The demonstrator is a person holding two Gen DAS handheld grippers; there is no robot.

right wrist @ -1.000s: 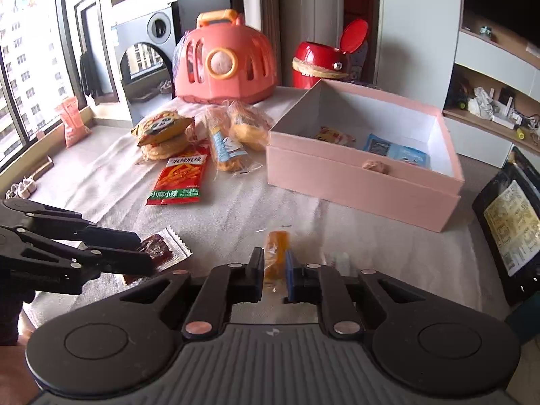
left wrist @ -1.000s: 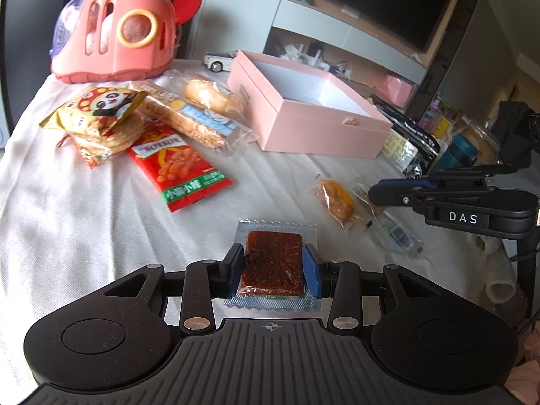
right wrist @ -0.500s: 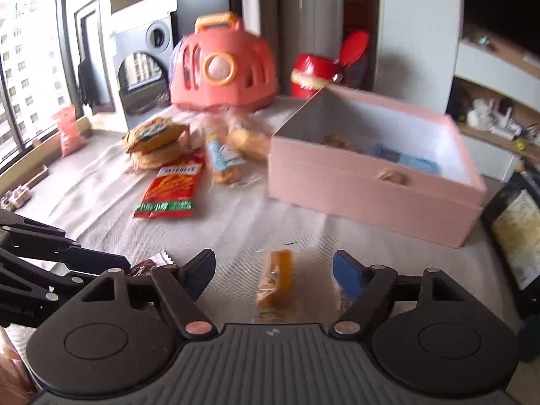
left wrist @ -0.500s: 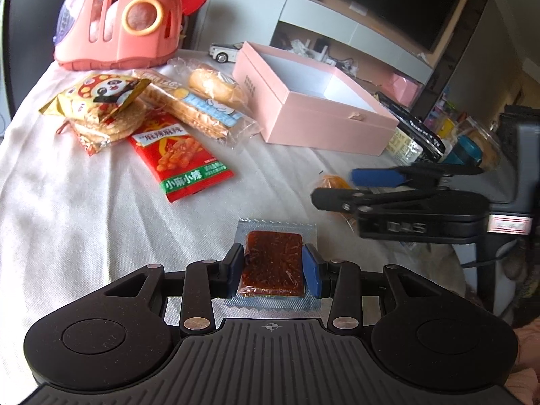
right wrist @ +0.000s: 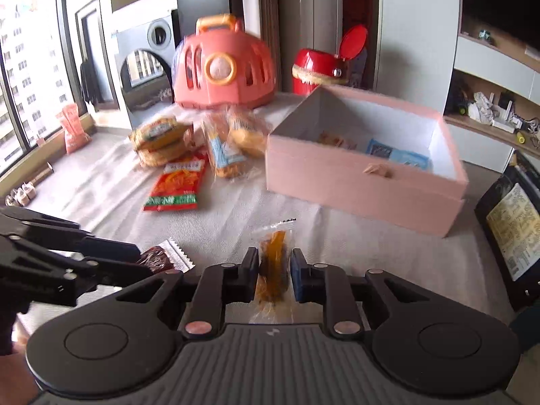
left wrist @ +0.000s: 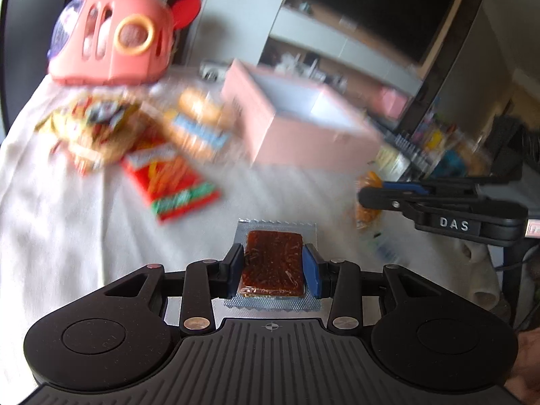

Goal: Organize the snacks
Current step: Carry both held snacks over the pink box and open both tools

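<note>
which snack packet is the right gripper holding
The small clear packet with the orange snack, clamped in the right gripper; the dark red one sits in the left gripper.

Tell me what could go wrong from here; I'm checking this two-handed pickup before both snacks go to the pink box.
1. The right gripper, whose jaws just closed, pinches the orange snack by its thin wrapper; it could slip or twist out in transit.
2. The left gripper holds the dark red snack only at its sides, so the flat packet may tilt and drop.
3. Both grippers sit close together; heading for the pink box at once, they might collide.
</note>
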